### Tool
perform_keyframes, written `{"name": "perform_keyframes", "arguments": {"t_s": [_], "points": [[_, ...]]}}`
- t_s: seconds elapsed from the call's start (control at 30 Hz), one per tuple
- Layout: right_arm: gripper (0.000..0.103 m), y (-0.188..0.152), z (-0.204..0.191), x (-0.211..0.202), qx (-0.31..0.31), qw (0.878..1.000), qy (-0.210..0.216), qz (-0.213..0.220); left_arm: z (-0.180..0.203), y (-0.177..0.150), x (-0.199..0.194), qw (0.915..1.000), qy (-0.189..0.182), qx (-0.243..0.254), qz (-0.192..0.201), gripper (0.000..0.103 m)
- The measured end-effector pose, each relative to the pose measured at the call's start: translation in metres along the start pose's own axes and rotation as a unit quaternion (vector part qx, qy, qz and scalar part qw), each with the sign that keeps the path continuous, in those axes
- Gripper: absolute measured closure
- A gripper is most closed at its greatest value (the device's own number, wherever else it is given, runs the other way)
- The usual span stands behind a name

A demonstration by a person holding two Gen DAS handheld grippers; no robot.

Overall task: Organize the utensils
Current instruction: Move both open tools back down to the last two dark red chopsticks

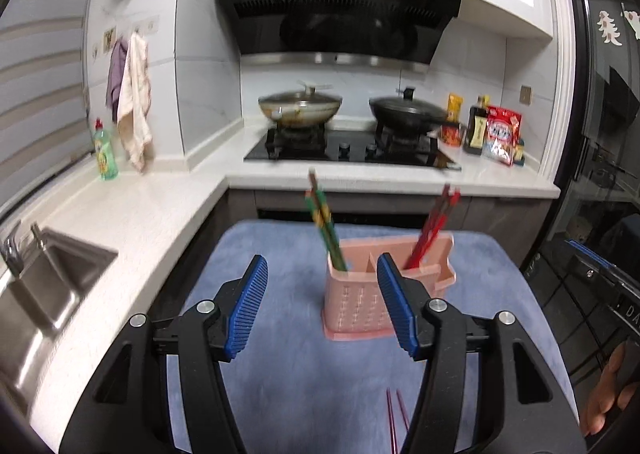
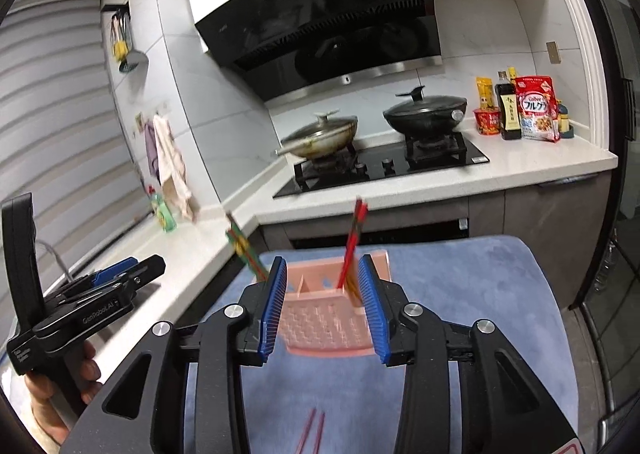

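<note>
Red chopsticks (image 2: pixel 352 244) lean in pink holder (image 2: pixel 326 324) between parted fingers (image 2: pixel 274 308).

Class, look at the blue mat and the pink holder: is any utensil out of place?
Yes. One pair of chopsticks lies loose on the mat, in front of the holder, while the green pair and red pair stand inside it.

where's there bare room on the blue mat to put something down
The blue mat is bare left of the pink holder, toward the white counter, and right of it toward the mat's far edge. Less room in front: a loose pair of pink chopsticks lies there. The holder already has green chopsticks and red chopsticks.
</note>
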State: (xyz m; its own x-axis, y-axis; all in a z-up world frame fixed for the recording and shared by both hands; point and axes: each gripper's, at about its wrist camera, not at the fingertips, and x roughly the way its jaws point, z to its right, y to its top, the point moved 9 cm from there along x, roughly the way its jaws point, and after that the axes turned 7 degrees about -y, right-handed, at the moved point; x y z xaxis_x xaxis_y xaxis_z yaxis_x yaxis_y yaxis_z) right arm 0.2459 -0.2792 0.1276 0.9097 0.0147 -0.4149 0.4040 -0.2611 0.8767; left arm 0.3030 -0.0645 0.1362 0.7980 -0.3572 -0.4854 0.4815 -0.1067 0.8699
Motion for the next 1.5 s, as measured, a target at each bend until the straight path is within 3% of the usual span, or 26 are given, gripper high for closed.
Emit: {"name": "perform_keyframes", "arguments": {"t_s": [0.43,0.53,0.83,1.17,1.5], "points": [[0.062,-0.14,0.009,-0.021,-0.03,0.994,-0.043,-0.096,-0.013,-0.133,-0.011,0.9949,0.021,-0.026,-0.096,0.049],[0.062,-0.167,0.008,-0.023,-0.046,0.991,-0.059,-0.111,-0.012,-0.162,-0.011,0.9924,0.036,-0.014,-0.117,0.049],[0.062,-0.234,-0.003,-0.031,-0.064,0.984,-0.059,-0.157,-0.005,-0.232,-0.011,0.9829,0.027,-0.022,-0.181,0.049],[0.062,-0.283,-0.024,-0.037,-0.074,0.978,-0.04,-0.192,-0.012,-0.267,-0.02,0.9769,0.036,-0.039,-0.207,0.046],[0.068,-0.3,-0.03,-0.033,-0.079,0.975,-0.041,-0.205,-0.01,-0.283,-0.025,0.9743,0.032,-0.047,-0.218,0.045]]}}
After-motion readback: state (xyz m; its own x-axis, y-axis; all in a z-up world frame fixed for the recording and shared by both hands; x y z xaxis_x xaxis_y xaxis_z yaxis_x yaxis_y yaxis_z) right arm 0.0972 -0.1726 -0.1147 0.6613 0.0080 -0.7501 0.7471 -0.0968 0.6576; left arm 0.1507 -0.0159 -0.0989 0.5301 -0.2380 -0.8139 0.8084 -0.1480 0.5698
